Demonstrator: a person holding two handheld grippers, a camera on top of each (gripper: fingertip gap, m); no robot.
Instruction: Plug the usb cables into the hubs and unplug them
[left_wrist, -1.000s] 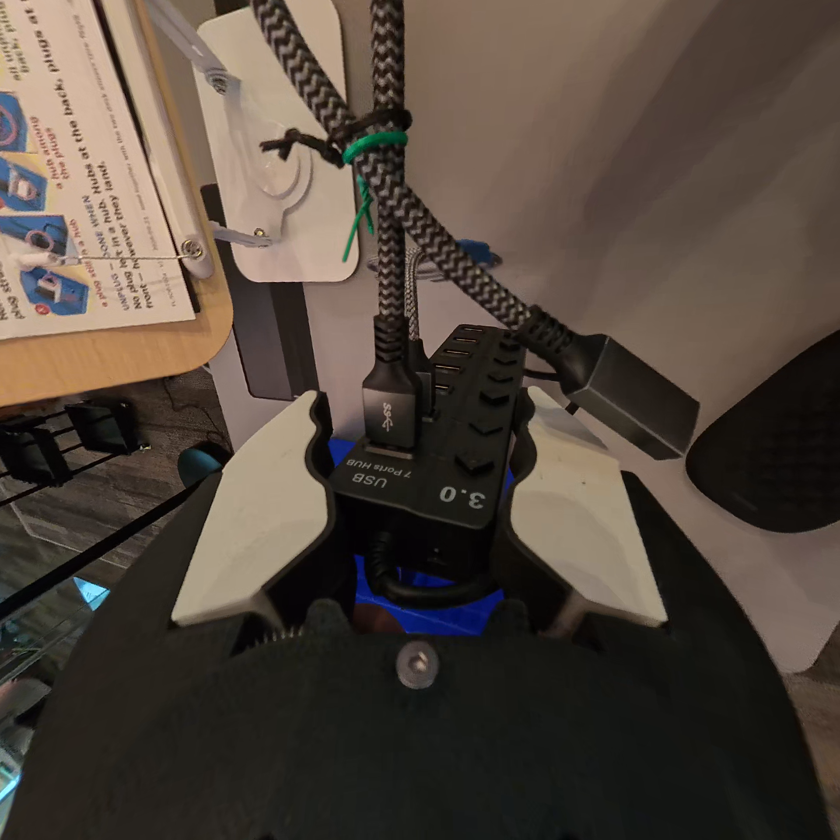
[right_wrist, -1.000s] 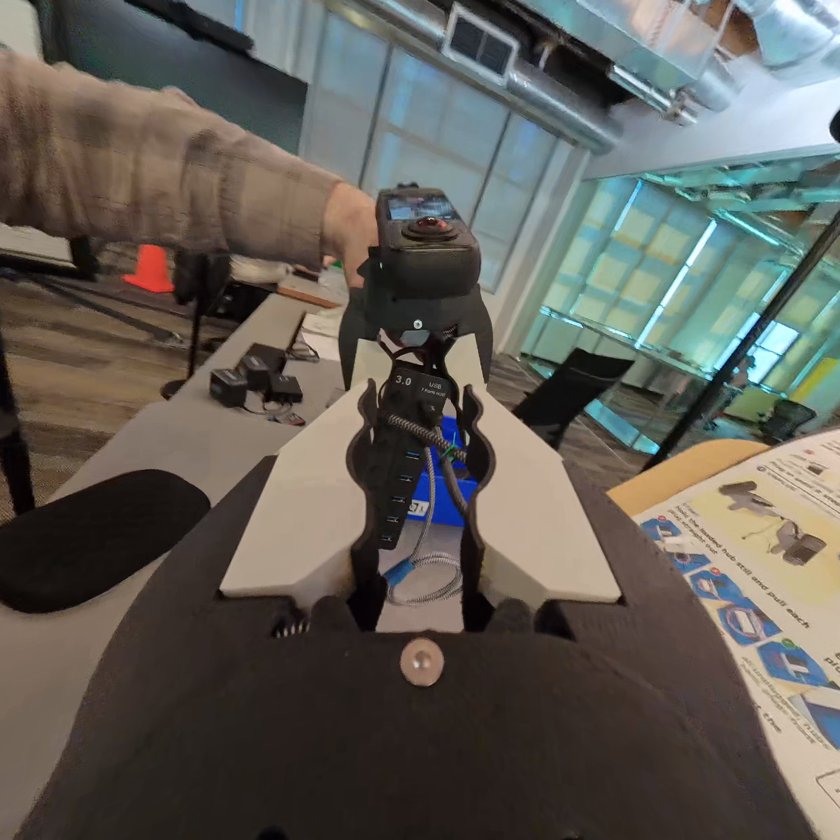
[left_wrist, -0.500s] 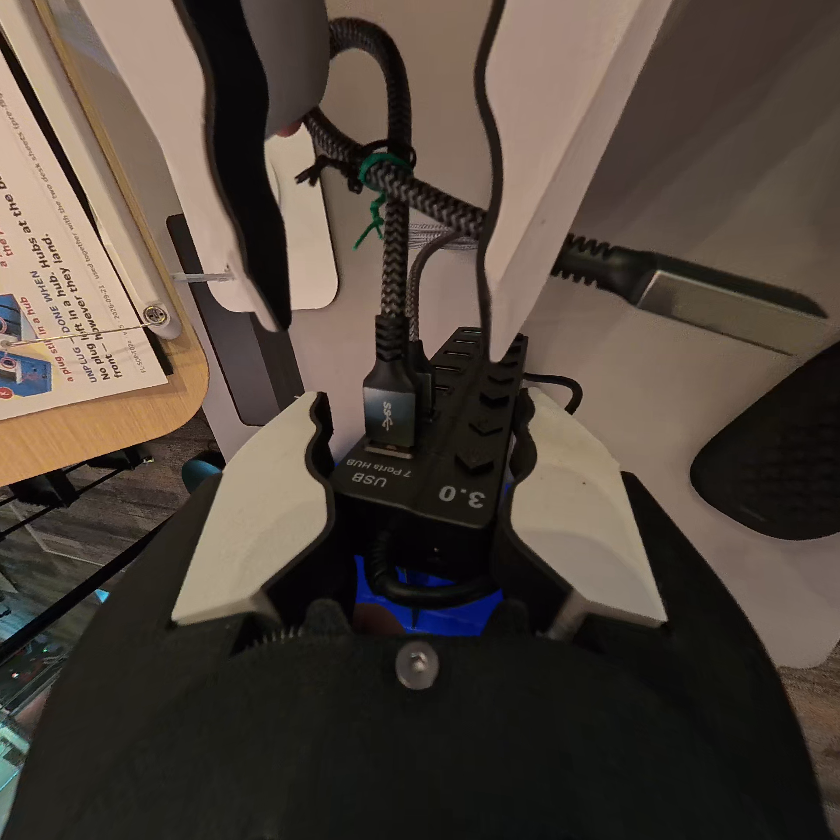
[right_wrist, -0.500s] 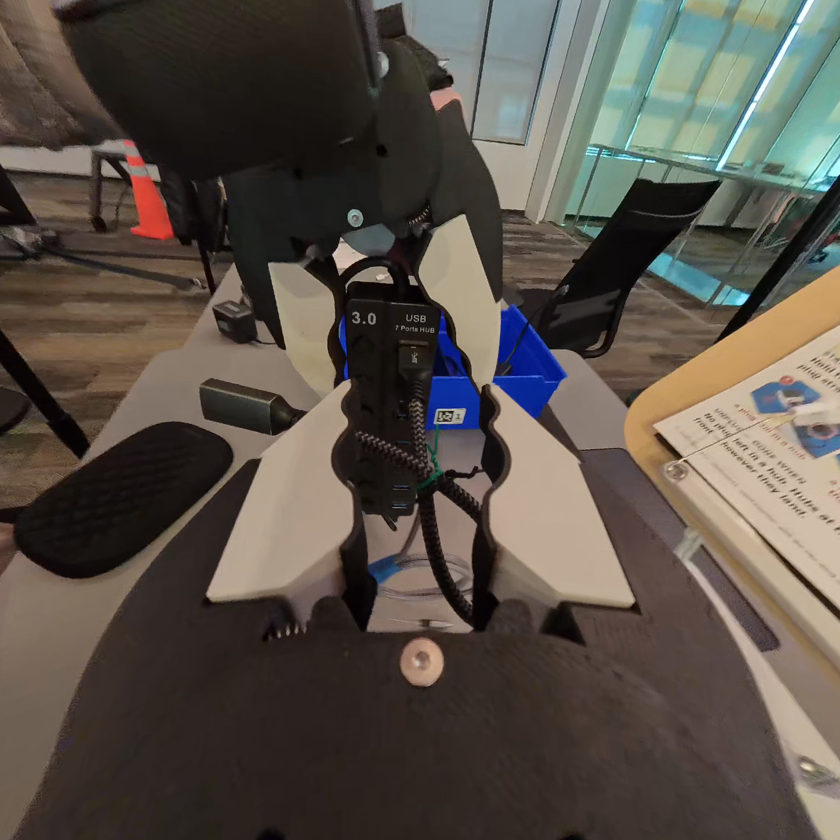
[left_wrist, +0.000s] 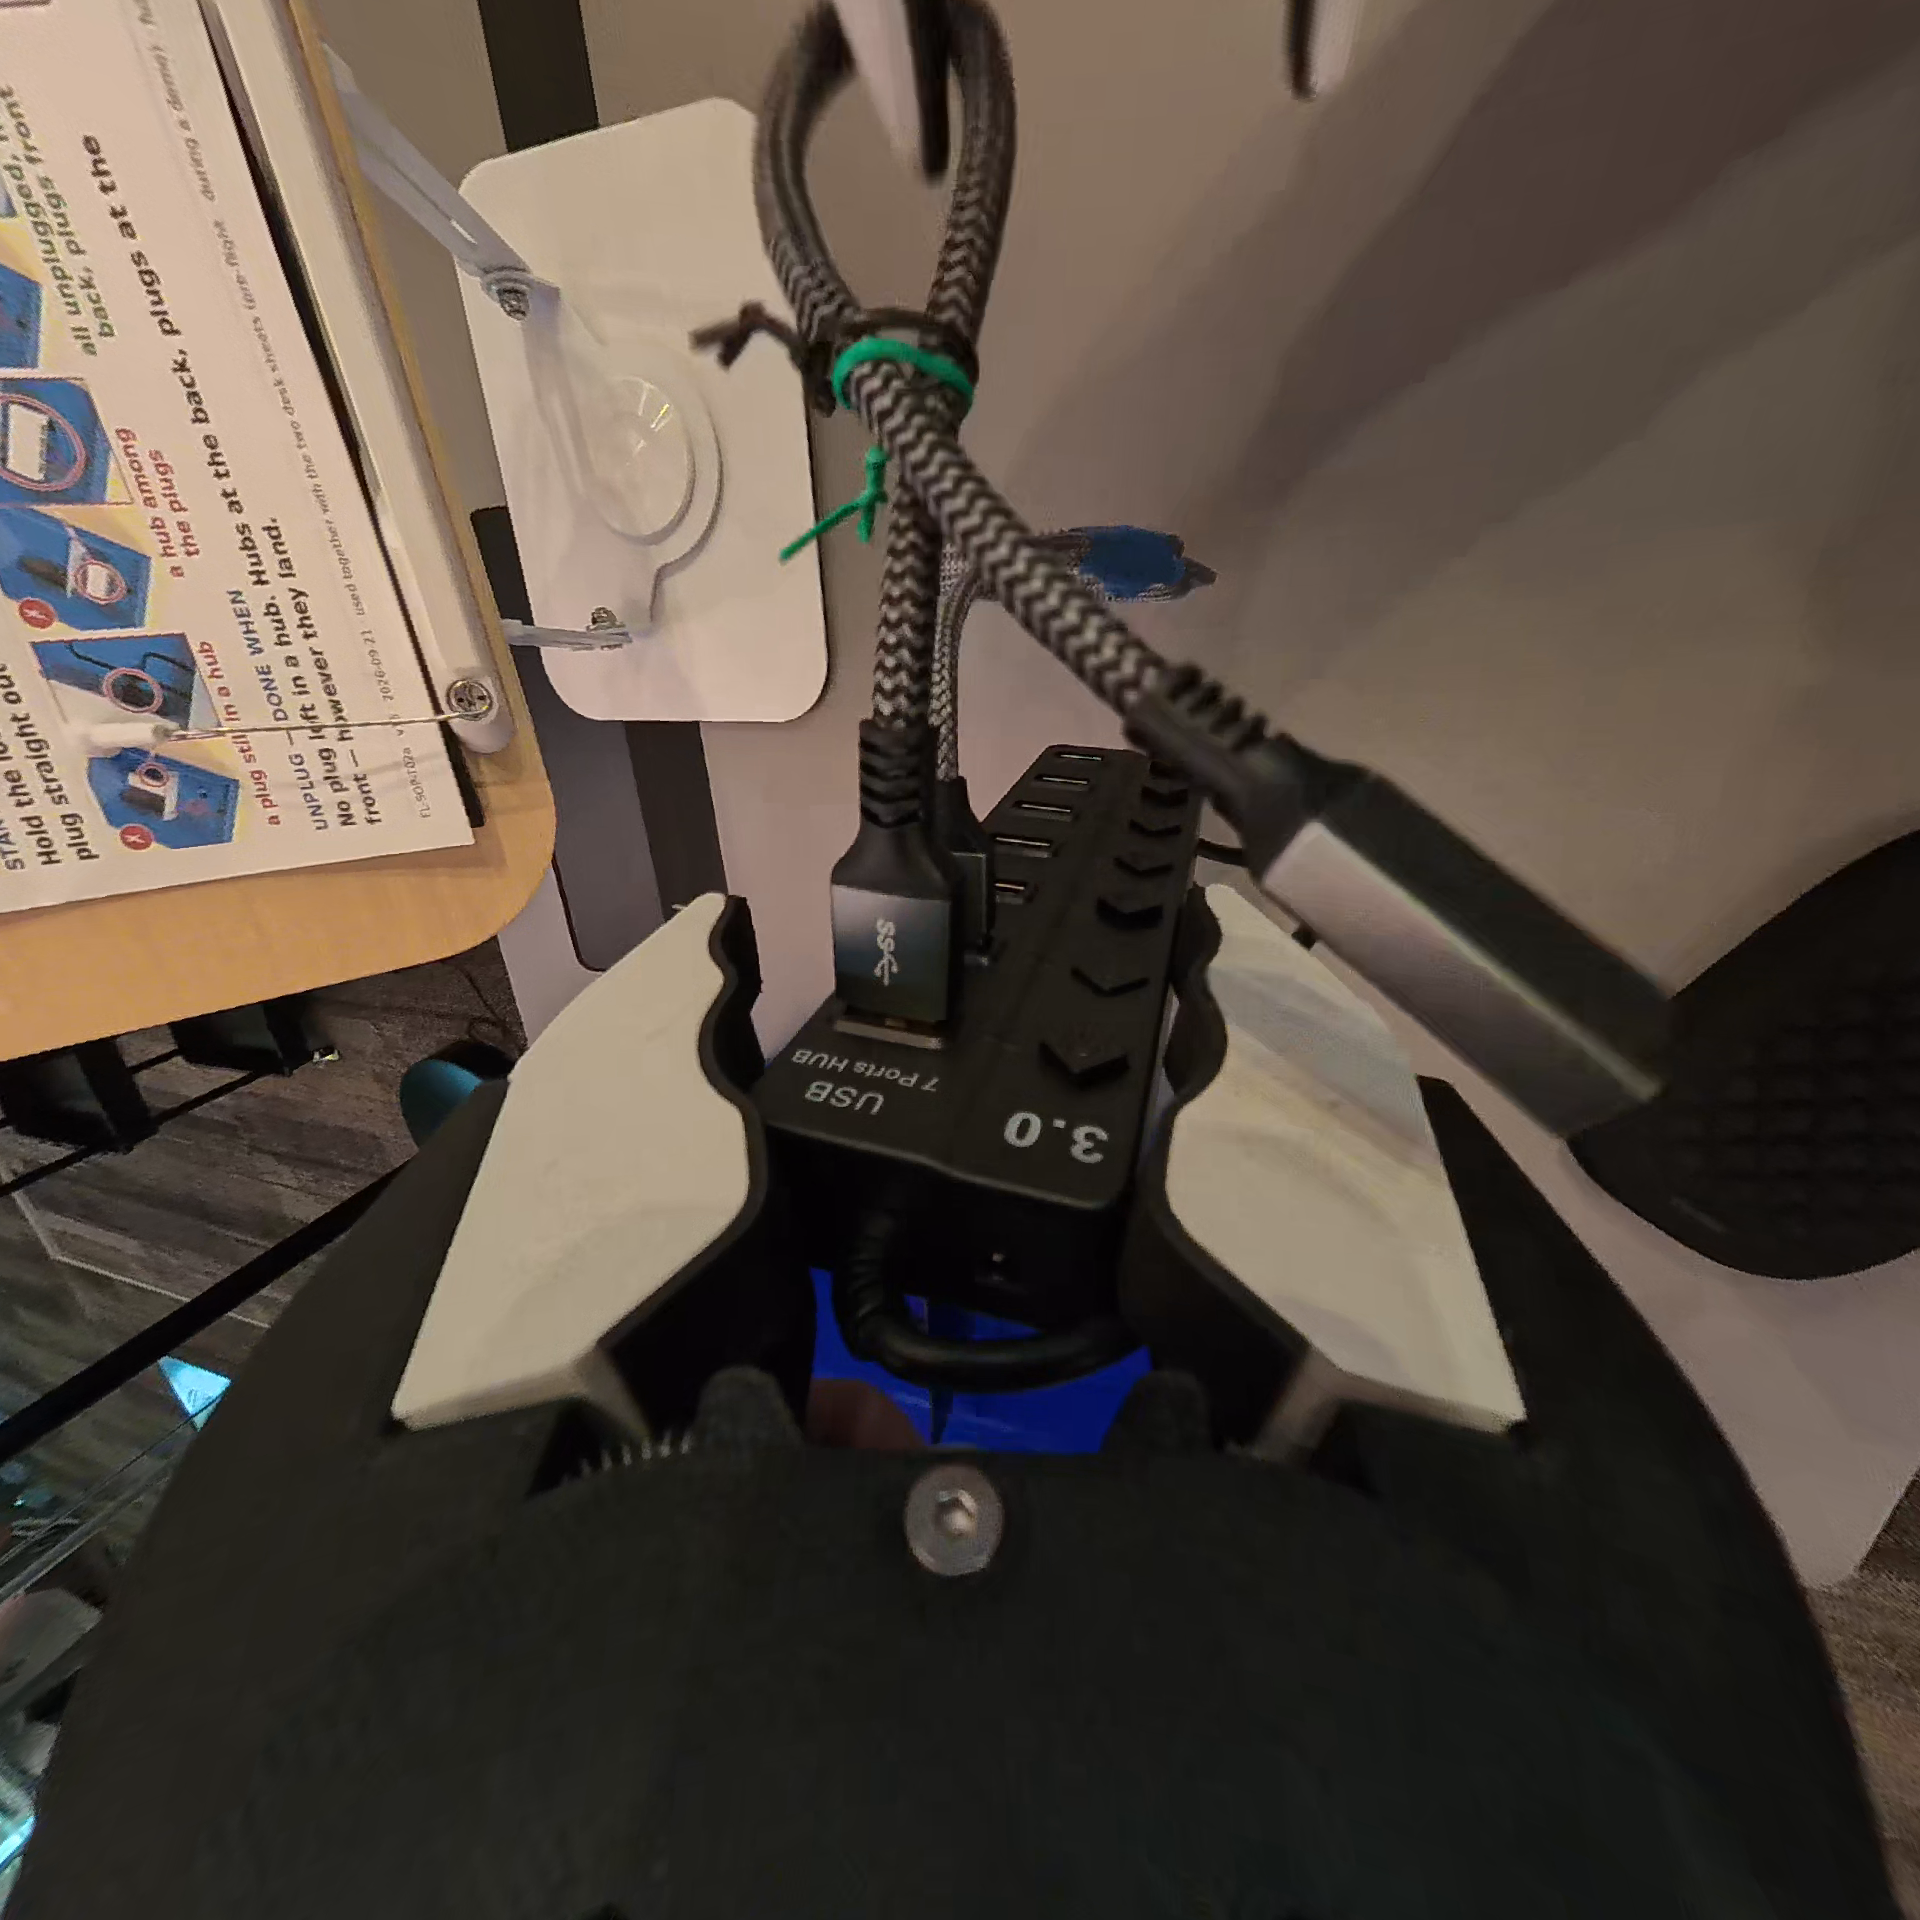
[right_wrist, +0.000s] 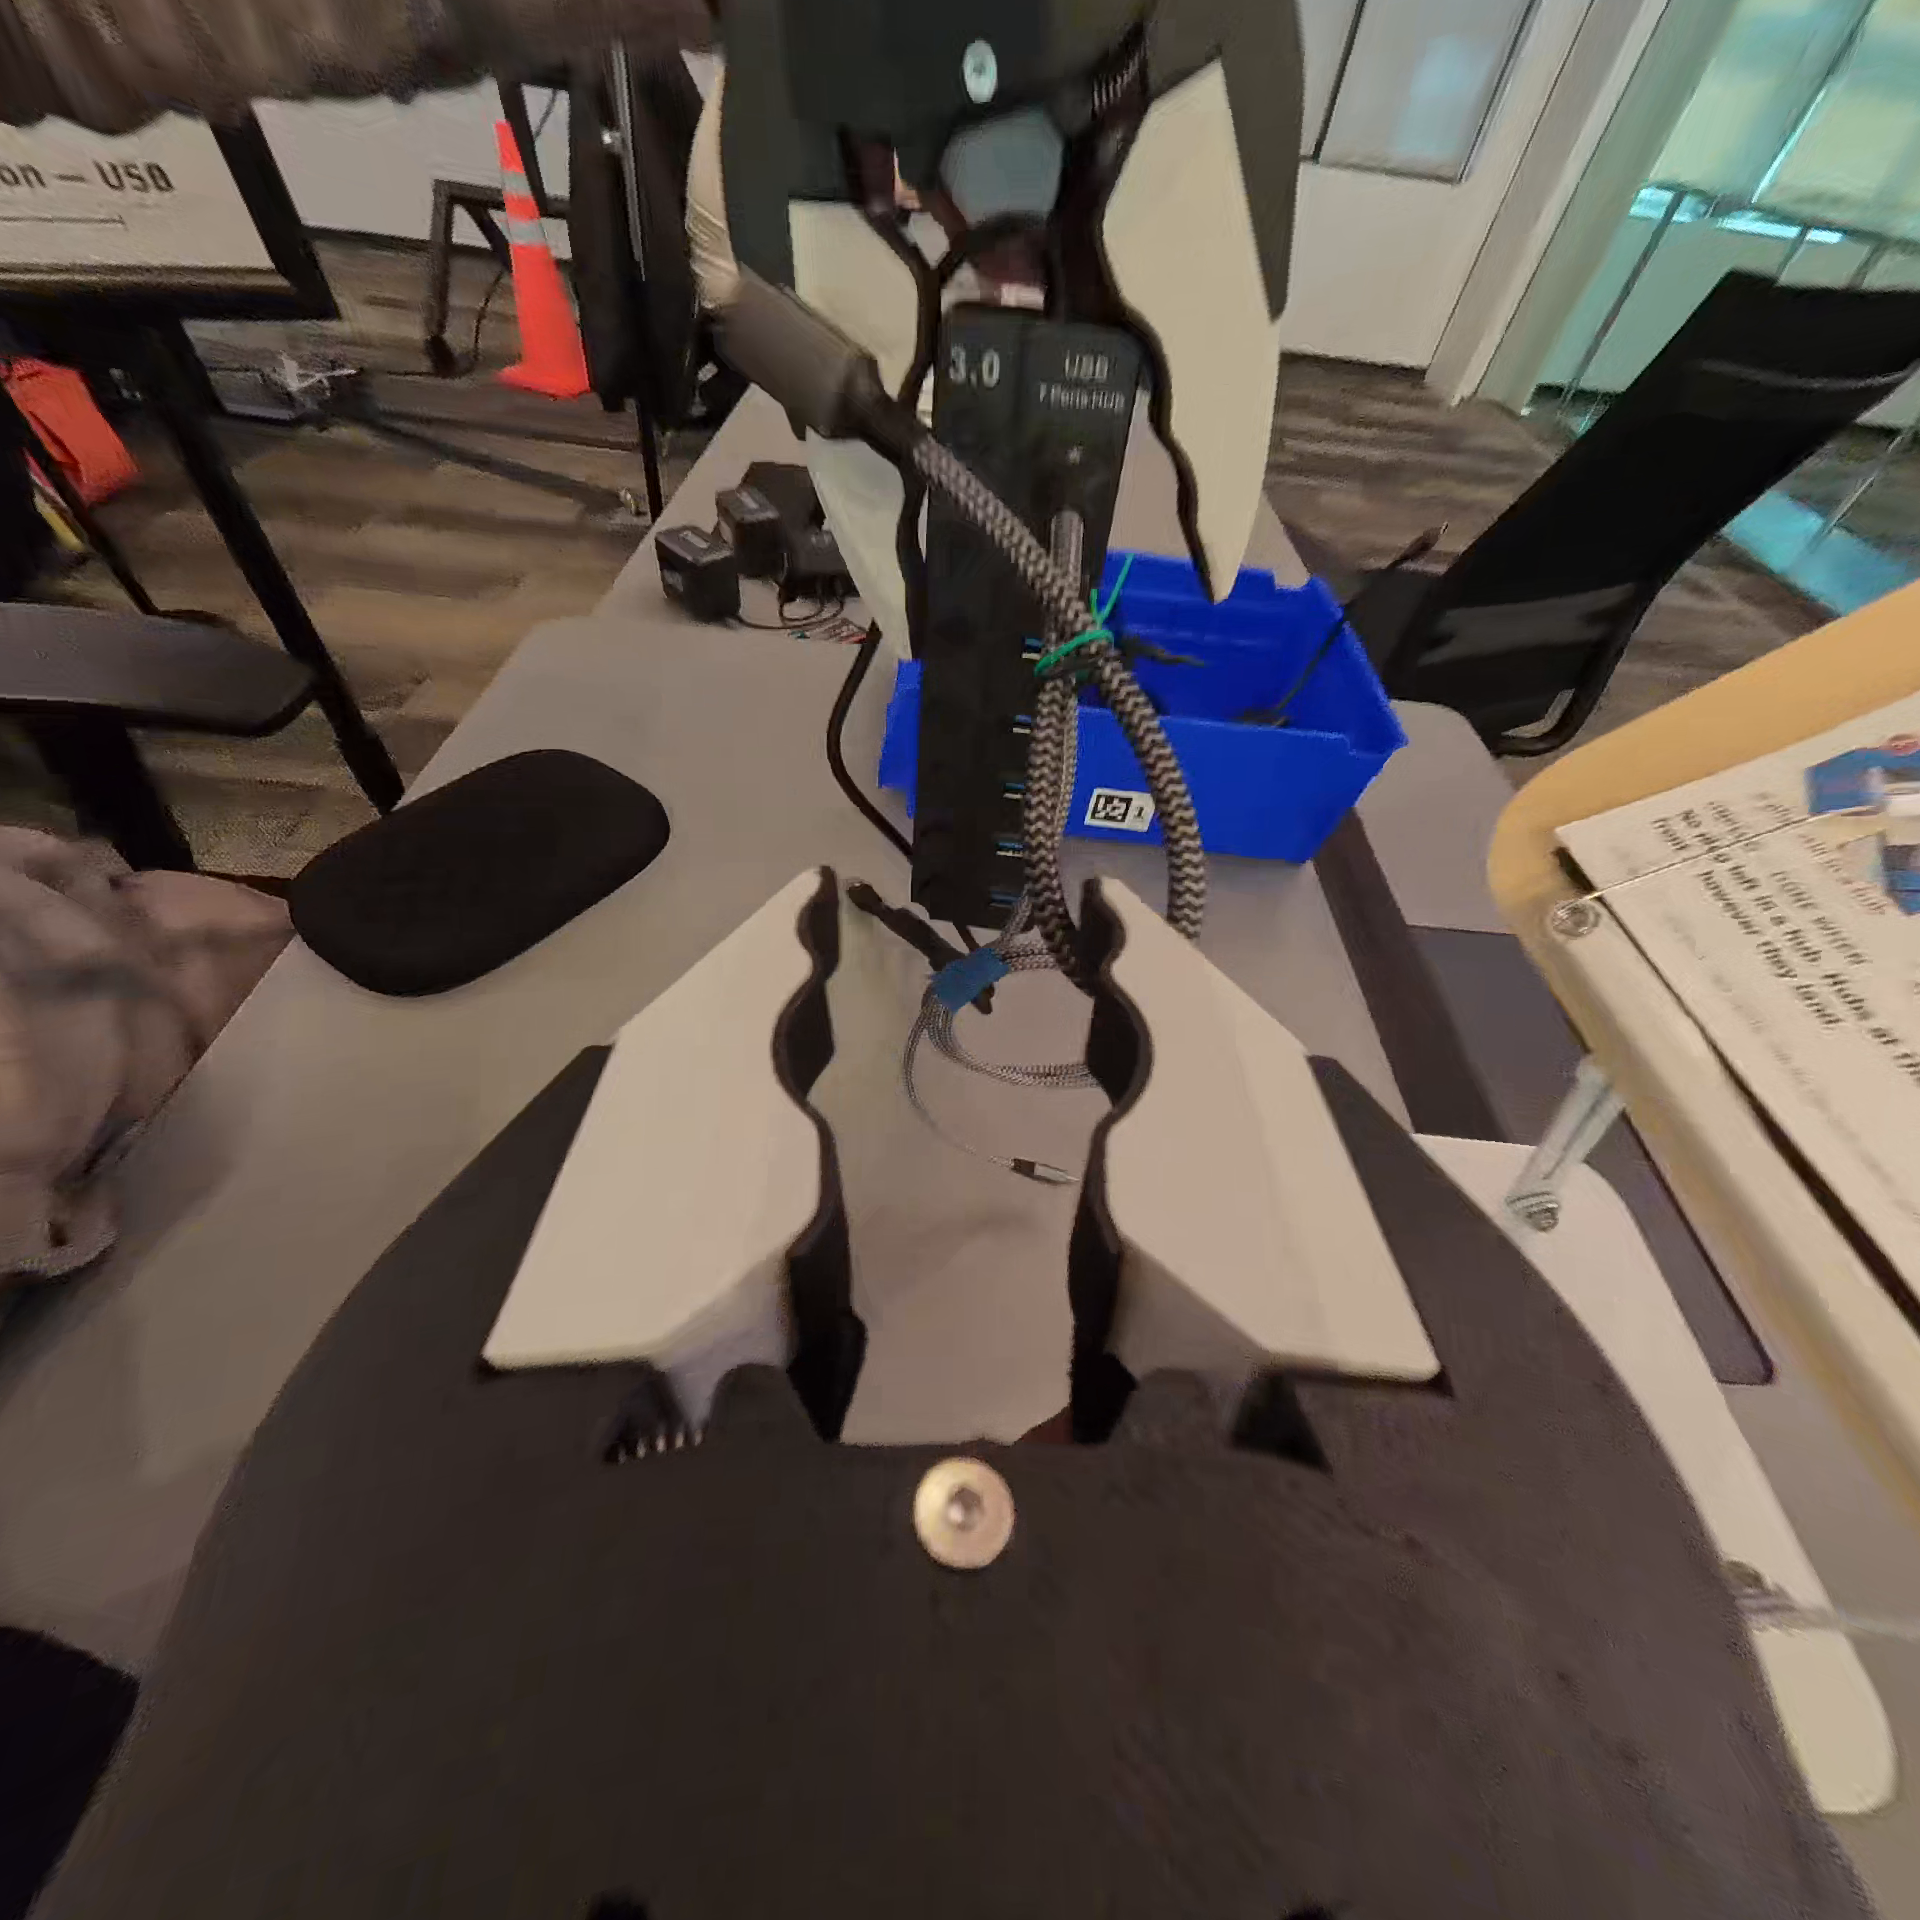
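Note:
My left gripper (left_wrist: 961, 920) is shut on a black seven-port USB hub (left_wrist: 1049, 1049) and holds it in the air. A black plug (left_wrist: 891, 951) on a braided cable (left_wrist: 935, 499) sits in the hub's nearest port, with a smaller plug right behind it. The cable is bound with a green tie (left_wrist: 902, 369) and ends in a small grey metal hub (left_wrist: 1455, 935) that hangs to the right. In the right wrist view the black hub (right_wrist: 982, 644) hangs upright from the left gripper (right_wrist: 1039, 156). My right gripper (right_wrist: 956, 914) is open just below it, with the braided cable (right_wrist: 1138, 748) looping beside its right finger.
A blue bin (right_wrist: 1226, 769) stands on the grey table (right_wrist: 623, 727) behind the hub, and a black pad (right_wrist: 478, 862) lies to the left. A wooden board with an instruction sheet (right_wrist: 1766, 935) and a white stand plate (left_wrist: 665, 416) are at the side. A thin cable with blue tape (right_wrist: 966, 982) lies on the table. The gap from one gripper's tips to the other's is roughly 10 cm.
My right gripper has pulled back from around the hub's lower end and now sits below it, open. The left gripper still holds the hub. The grey hub has swung lower.

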